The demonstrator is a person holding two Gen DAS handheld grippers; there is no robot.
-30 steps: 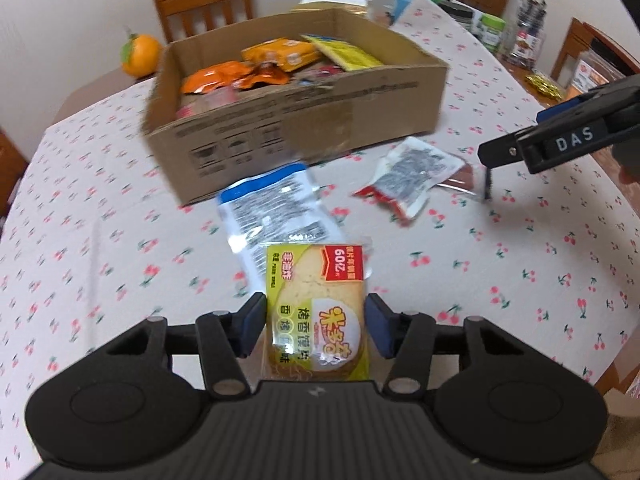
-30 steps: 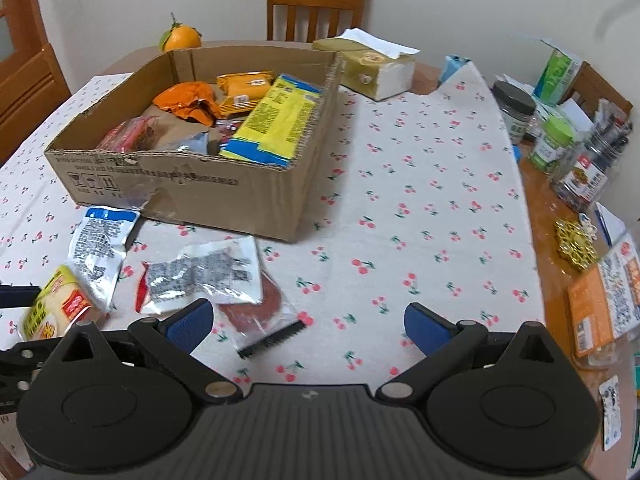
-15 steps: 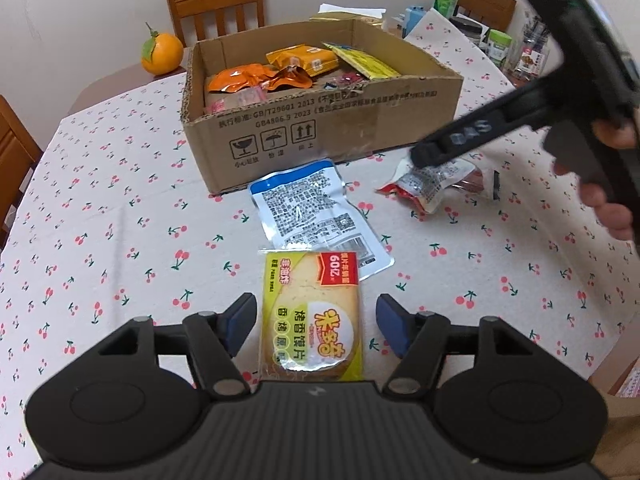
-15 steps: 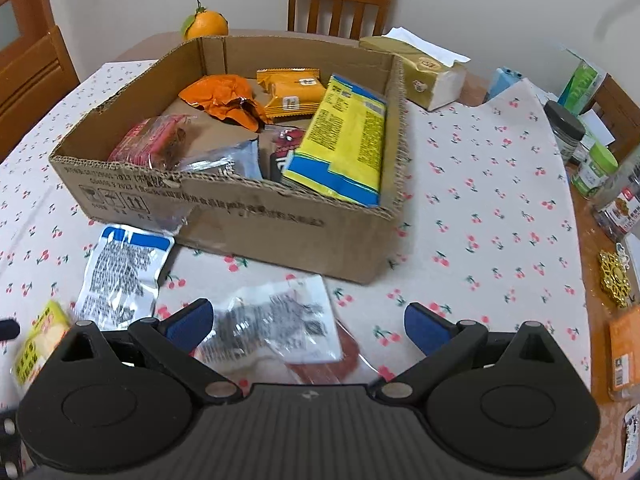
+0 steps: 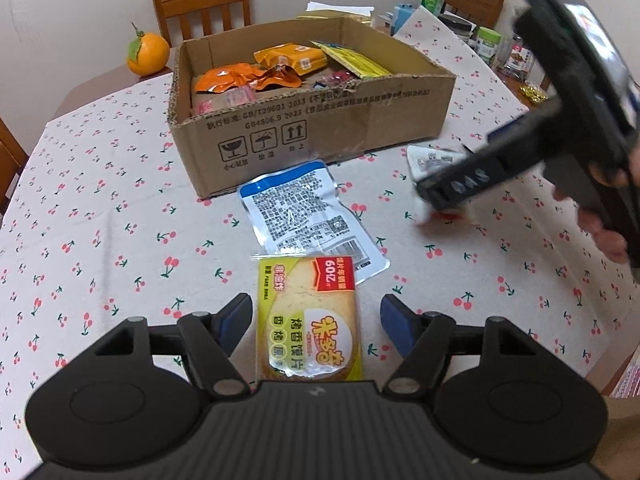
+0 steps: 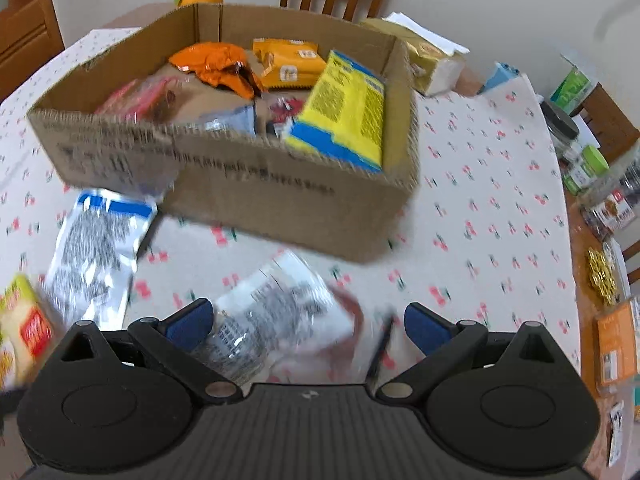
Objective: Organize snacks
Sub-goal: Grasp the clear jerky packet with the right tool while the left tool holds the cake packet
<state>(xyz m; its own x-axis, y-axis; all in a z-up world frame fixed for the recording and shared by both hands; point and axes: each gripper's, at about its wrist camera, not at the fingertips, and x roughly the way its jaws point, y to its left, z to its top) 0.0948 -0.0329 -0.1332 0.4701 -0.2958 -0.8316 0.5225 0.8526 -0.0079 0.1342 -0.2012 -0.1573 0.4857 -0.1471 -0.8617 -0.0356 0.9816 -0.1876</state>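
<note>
A yellow rice-cracker pack (image 5: pixel 308 320) lies flat on the cherry-print tablecloth between the jaws of my left gripper (image 5: pixel 316 316). The jaws are opening and stand clear of both its sides. Beyond it lies a blue-and-white pouch (image 5: pixel 308 212), then an open cardboard box (image 5: pixel 320 136) holding several snacks. My right gripper (image 6: pixel 308 322) is open and straddles a clear printed packet (image 6: pixel 280 312) with red contents, just in front of the box (image 6: pixel 280 196). In the left wrist view that right gripper (image 5: pixel 452 188) hangs over the packet (image 5: pixel 428 160), with a person's hand on it.
An orange (image 5: pixel 148 50) sits behind the box at the left, and wooden chairs (image 5: pixel 204 0) stand around the table. A tissue pack (image 6: pixel 432 64) lies behind the box. Jars and small packages (image 6: pixel 576 160) crowd the table's right edge.
My left jaws have opened off the yellow pack, which now rests on the cloth. My right gripper has come closer to the box and lower, so the clear packet lies between its fingers.
</note>
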